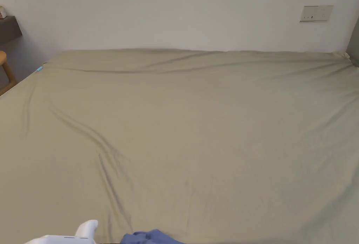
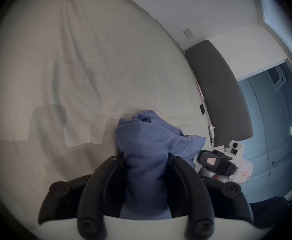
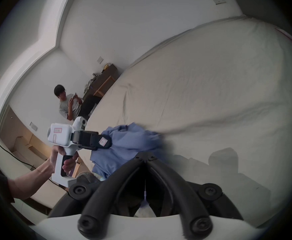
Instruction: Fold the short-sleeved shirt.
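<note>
A crumpled blue shirt (image 2: 147, 139) lies bunched at the bed's (image 1: 210, 122) near edge, six o'clock in the head view. The left hand-held gripper (image 2: 146, 159) is clamped on its cloth. The right hand-held gripper's (image 3: 144, 159) jaws meet at the bundle's edge, the shirt lying toward eleven o'clock from them.

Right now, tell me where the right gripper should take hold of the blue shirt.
The blue shirt lies bunched at the bed's near edge, one fold already between the left gripper's jaws. The right gripper, its jaws together, should probably open and come in low from its own side, taking the raised loose fold nearest it; no hem or sleeve can be made out.
</note>
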### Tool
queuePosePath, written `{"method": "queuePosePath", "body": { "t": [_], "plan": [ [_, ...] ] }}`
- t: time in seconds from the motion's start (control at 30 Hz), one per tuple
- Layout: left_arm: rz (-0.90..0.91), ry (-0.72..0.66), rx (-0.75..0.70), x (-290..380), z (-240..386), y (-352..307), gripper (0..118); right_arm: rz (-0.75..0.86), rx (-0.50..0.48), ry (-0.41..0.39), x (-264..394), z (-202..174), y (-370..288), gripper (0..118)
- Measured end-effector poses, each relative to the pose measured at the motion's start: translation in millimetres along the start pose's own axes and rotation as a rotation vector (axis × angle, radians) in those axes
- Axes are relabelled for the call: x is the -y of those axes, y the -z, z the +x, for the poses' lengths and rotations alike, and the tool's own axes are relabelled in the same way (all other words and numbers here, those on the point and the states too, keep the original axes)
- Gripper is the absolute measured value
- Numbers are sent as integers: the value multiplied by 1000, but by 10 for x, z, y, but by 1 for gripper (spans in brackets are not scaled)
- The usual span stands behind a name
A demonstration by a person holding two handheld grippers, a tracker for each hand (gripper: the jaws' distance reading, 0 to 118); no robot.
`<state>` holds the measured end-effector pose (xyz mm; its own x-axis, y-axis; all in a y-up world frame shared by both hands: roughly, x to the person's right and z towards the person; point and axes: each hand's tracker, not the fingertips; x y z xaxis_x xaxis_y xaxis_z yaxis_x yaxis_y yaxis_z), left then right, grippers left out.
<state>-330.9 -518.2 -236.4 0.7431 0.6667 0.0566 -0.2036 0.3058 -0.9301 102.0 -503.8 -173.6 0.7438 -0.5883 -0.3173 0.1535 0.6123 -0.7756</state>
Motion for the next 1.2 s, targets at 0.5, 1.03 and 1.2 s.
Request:
{"method": "queuePosePath", "body": {
  "t": [0.5,1.03,1.2],
  "plan": [
    [88,-34,-665,-590,-1300,-2186,35,125,72,-53,-309,-260,-145,2],
    [341,-254,-897,-400,-1354,-2789,86,130,102,-135,-447,-422,-348,2],
    [694,-192,-907,-426,-563,-3298,100,217,150,-221,-664,-553,-694,2]
  ]
}}
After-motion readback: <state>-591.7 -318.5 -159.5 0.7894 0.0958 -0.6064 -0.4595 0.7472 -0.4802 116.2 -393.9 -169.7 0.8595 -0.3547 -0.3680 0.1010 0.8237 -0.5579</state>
